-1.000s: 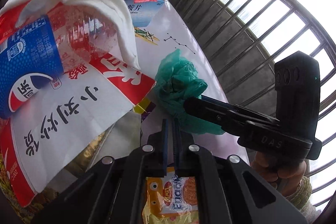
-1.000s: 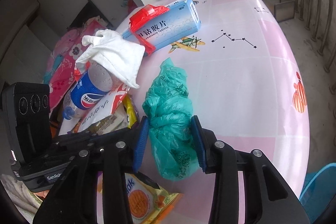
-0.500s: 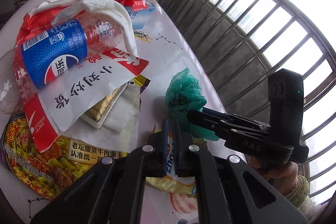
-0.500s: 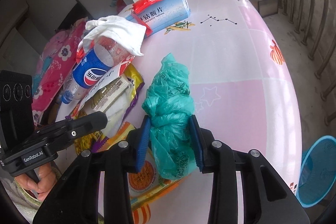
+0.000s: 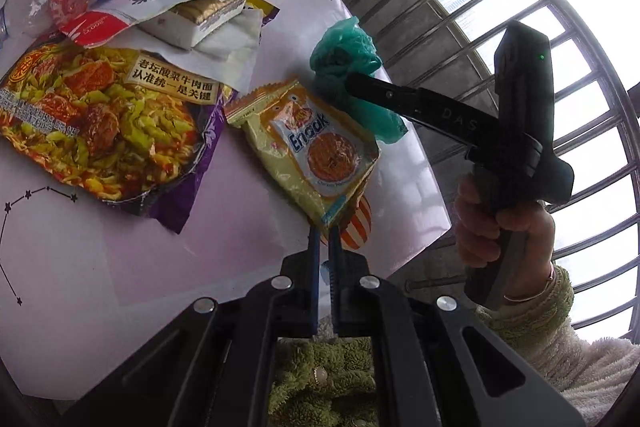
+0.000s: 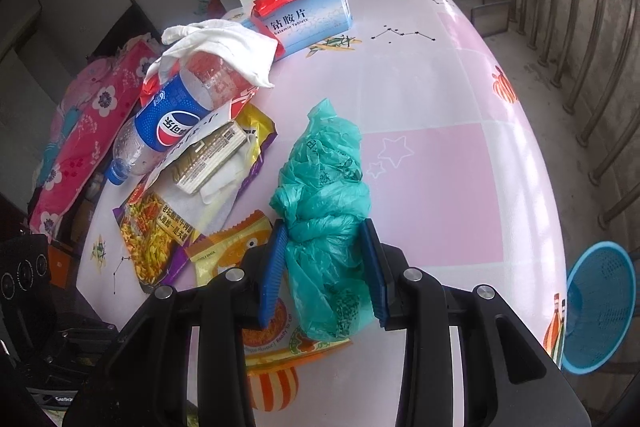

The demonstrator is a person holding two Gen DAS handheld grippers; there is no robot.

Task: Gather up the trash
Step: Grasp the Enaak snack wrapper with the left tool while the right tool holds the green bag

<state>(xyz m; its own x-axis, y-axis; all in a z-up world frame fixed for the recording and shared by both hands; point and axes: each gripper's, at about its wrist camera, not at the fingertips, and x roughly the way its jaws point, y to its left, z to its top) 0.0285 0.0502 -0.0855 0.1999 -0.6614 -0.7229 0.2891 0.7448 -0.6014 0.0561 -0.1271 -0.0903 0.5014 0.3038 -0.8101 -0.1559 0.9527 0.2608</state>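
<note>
The left hand-held gripper (image 5: 325, 233) had its blue pads nearly together, pinching the lower corner of the yellow snack packet (image 5: 310, 147). The rest of the packet lay on the pink bench (image 6: 432, 99), its far edge touching the purple noodle wrapper (image 5: 104, 119).

The right hand-held gripper (image 6: 325, 259) stood at a middling width, both pads pressed against a crumpled green bag (image 6: 326, 187), which bulged out above and below the pads. In the left wrist view the same bag (image 5: 348, 55) hung at the bench's right edge, clamped by a black finger, with a hand (image 5: 504, 227) in a fuzzy green sleeve gripping the handle.

Behind the bag sat the pile of trash: a Pepsi bottle (image 6: 168, 123) lying on its side with its blue cap toward the bench edge, a white cloth (image 6: 224, 45) draped over its upper end, a red-and-white wrapper under it, and a small gold-and-white box (image 6: 208, 157) resting on white paper. A blue tablet box (image 6: 308, 17) with a red scrap on it lay farther back, apart from the pile.

A blue basket (image 6: 600, 307) stood on the floor beyond the bench's right edge, by the railing.
</note>
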